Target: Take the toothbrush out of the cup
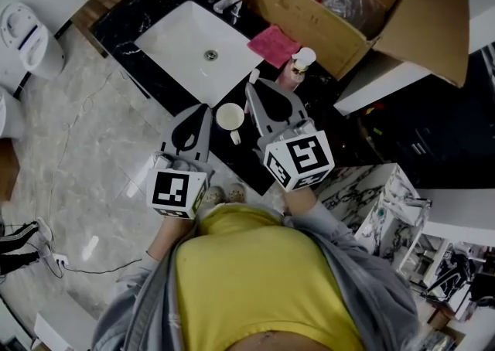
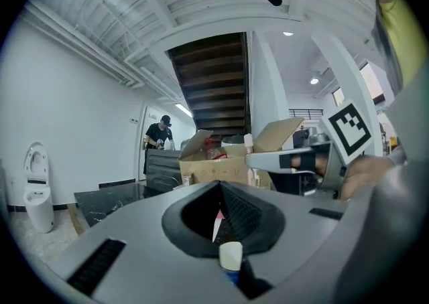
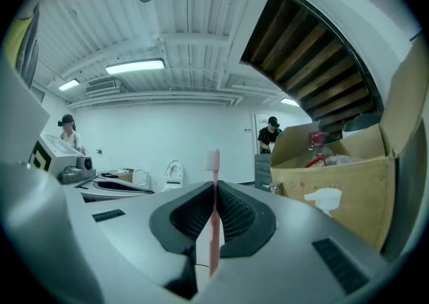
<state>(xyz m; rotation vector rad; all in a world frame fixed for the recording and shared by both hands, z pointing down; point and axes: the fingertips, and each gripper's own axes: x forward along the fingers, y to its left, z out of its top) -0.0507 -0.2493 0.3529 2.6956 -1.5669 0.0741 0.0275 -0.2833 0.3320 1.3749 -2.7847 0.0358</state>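
A white cup (image 1: 230, 117) stands on the black counter (image 1: 124, 21) near its front edge, between my two grippers. My right gripper (image 1: 252, 85) is raised just right of the cup and is shut on a pink toothbrush (image 3: 214, 229). The toothbrush stands upright between the pads, its bristled head (image 3: 213, 159) above the jaws and clear of the cup. My left gripper (image 1: 206, 108) hovers at the cup's left side. Its jaws (image 2: 218, 219) look shut, with only a thin slit between the pads. A small white-topped blue piece (image 2: 231, 259) shows low in that gap; I cannot tell what it is.
A white sink (image 1: 193, 48) with a faucet (image 1: 230, 3) lies beyond the cup. A pink cloth (image 1: 274, 44) and a pump bottle (image 1: 300, 63) sit right of the sink, in front of an open cardboard box (image 1: 325, 25). A toilet (image 1: 23, 40) stands far left.
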